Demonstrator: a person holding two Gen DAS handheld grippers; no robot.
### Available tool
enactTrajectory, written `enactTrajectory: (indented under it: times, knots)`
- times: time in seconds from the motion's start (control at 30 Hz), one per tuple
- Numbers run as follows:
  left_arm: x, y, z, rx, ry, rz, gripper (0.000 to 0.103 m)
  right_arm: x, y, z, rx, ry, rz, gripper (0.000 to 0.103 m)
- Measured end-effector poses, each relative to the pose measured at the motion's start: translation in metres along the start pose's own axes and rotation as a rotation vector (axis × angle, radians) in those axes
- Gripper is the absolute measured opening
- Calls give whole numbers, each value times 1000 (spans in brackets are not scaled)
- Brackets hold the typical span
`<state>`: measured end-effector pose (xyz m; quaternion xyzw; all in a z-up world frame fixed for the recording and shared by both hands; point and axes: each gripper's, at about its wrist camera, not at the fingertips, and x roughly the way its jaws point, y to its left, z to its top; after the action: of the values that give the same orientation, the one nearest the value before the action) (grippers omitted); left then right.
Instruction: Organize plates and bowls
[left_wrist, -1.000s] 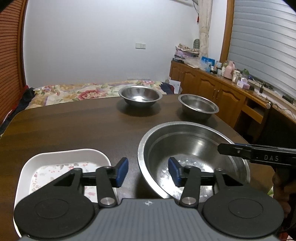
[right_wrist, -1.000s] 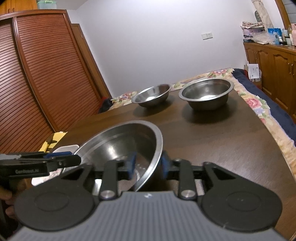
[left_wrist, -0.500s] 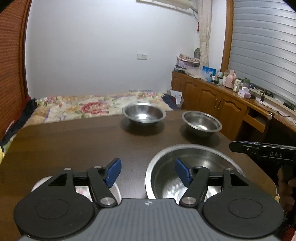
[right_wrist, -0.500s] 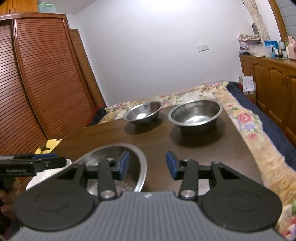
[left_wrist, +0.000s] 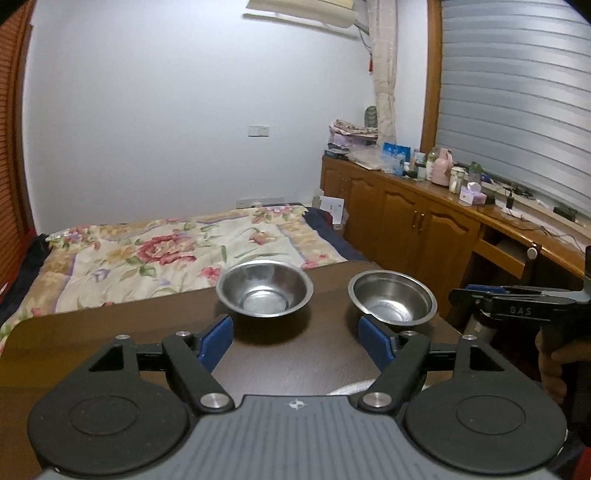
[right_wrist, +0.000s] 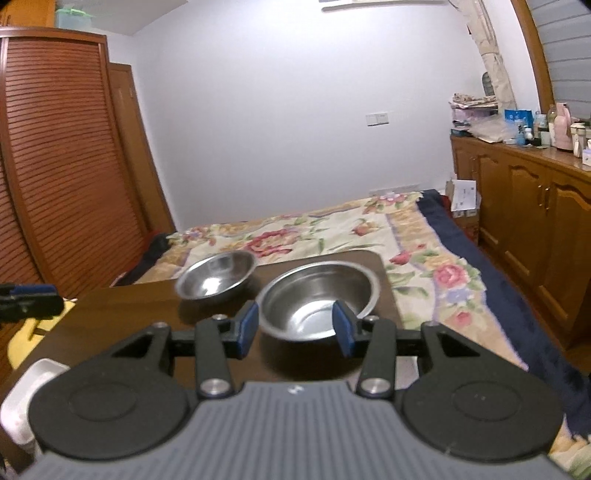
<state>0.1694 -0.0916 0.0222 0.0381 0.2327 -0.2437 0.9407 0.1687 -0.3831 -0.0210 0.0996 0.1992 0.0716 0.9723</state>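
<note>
Both wrist cams face bed (left_wrist: 166, 254); share two bowls (left_wrist: 264, 292), prob.

Floral bedspread (left_wrist: 159, 254) beyond dark table (left_wrist: 110, 339); cluttered wooden cabinets (left_wrist: 413, 218) right.

White wall (left_wrist: 166, 110), floral bed (left_wrist: 166, 254) — wooden cabinets (left_wrist: 406, 218)
</note>
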Motion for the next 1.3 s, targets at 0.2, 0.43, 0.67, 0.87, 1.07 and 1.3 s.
enactTrajectory:
  times: [0.2, 0.43, 0.67, 0.87, 1.07, 1.3]
  knots:
    - [21, -7, 9, 42, 13, -26, 78, 24, -12, -1, -19, 31, -31, 46]
    - [44, -17, 19, 85, 36, -58, 78, 52, -26, -1, -1, 74, -42, 46]
    - [72, -21, 27, 121, 72, -82, 78, 57, -33, -6, 47, 85, -37, 46]
    - [101, -26, 36, 100, 136, -164, 78, 64, -35, -5, 67, 96, -22, 46]
    - [120, -38, 43, 141, 157, -190, 78, 66, -37, -2, 91, 89, -19, 46]
    - [157, -41, 40, 160, 236, -183, 62, 67, -38, -4, 109, 83, -11, 46]
